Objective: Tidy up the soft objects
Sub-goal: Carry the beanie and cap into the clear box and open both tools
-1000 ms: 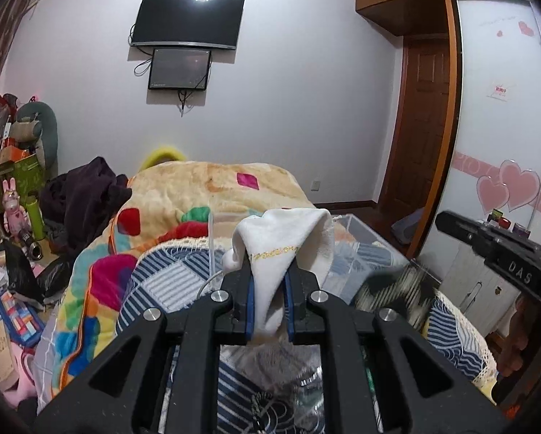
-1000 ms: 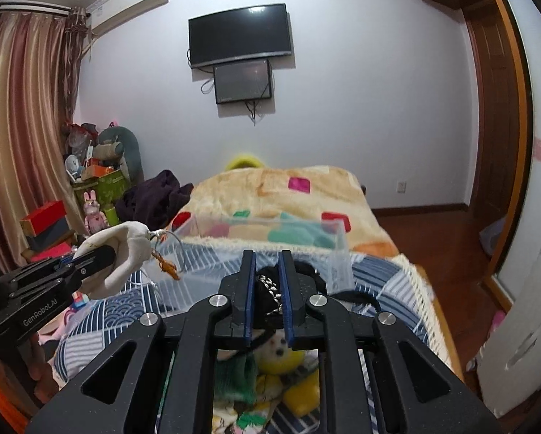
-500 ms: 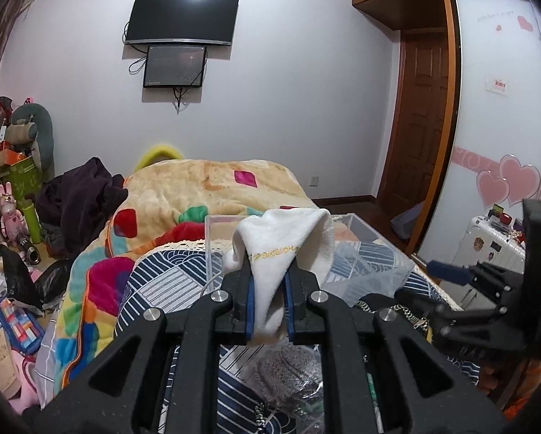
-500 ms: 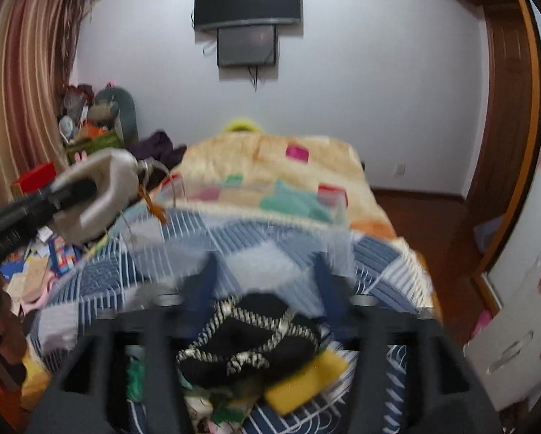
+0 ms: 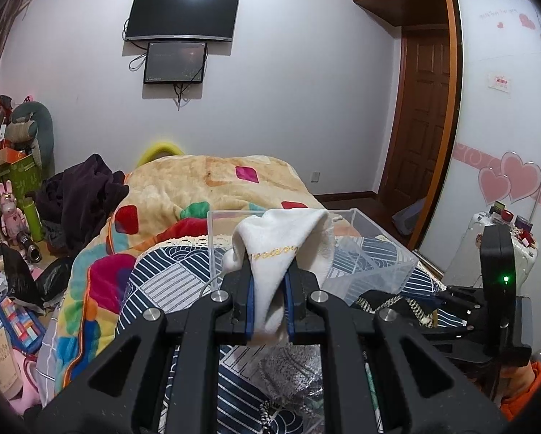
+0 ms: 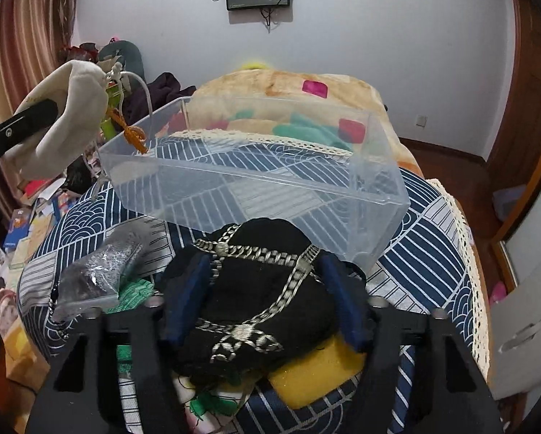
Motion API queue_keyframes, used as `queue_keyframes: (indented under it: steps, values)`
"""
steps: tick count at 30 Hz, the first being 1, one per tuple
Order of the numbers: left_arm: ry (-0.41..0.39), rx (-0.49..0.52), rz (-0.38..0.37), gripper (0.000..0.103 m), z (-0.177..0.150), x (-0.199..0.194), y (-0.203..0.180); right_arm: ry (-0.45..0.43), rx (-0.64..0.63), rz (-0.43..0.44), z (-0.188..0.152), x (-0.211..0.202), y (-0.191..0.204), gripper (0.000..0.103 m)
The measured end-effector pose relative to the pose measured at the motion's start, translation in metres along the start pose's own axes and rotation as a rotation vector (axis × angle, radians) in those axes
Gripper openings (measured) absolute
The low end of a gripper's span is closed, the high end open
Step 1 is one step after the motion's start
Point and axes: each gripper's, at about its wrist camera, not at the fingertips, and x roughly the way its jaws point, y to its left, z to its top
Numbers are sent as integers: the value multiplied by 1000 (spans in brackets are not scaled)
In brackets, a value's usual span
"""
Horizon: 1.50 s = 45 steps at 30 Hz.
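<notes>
My left gripper (image 5: pixel 268 298) is shut on a white cloth pouch (image 5: pixel 285 238) and holds it up above the bed, in front of a clear plastic bin (image 5: pixel 371 249). The pouch also shows in the right wrist view (image 6: pixel 64 123), with an orange tassel hanging. My right gripper (image 6: pixel 265 300) is open, its blue pads on either side of a black soft item with silver chain trim (image 6: pixel 259 289) that lies on a pile on the bed. The clear bin (image 6: pixel 256 177) sits just beyond it, tilted and empty.
A silver glitter bag (image 6: pixel 100 275), a yellow sponge (image 6: pixel 317 372) and green knit items (image 6: pixel 133 289) lie around the black item on the blue patterned cover (image 6: pixel 426 253). A colourful blanket (image 5: pixel 212 188) lies behind. Floor clutter (image 5: pixel 6 289) lies to the left, a wardrobe (image 5: pixel 502 144) to the right.
My right gripper has opened and dropped down around the black chain-trimmed item, which was held up between shut jaws a second ago. My left gripper still holds the white pouch, almost unmoved.
</notes>
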Motion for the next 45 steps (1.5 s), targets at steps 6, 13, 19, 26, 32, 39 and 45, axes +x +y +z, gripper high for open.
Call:
queue_keyframes:
  steps: [6, 13, 19, 26, 32, 39, 45]
  values:
    - [1, 15, 2, 12, 5, 3, -2, -46, 4, -27, 2, -9, 0, 21]
    - [22, 17, -5, 12, 20, 17, -2, -137, -9, -44, 17, -34, 3, 16]
    - [47, 19, -1, 12, 30, 31, -1, -232, -14, -37, 41, -58, 4, 16]
    - [101, 37, 0, 12, 39, 60, -4, -298, 16, -18, 74, -60, 0, 16]
    - [200, 40, -6, 12, 38, 97, -5, -253, 43, -35, 92, -28, -4, 16]
    - [288, 69, 13, 12, 24, 127, -7, -115, 19, -78, 92, 14, -3, 16]
    - [365, 56, -22, 12, 11, 142, -7, -16, -12, -85, 86, 32, -2, 20]
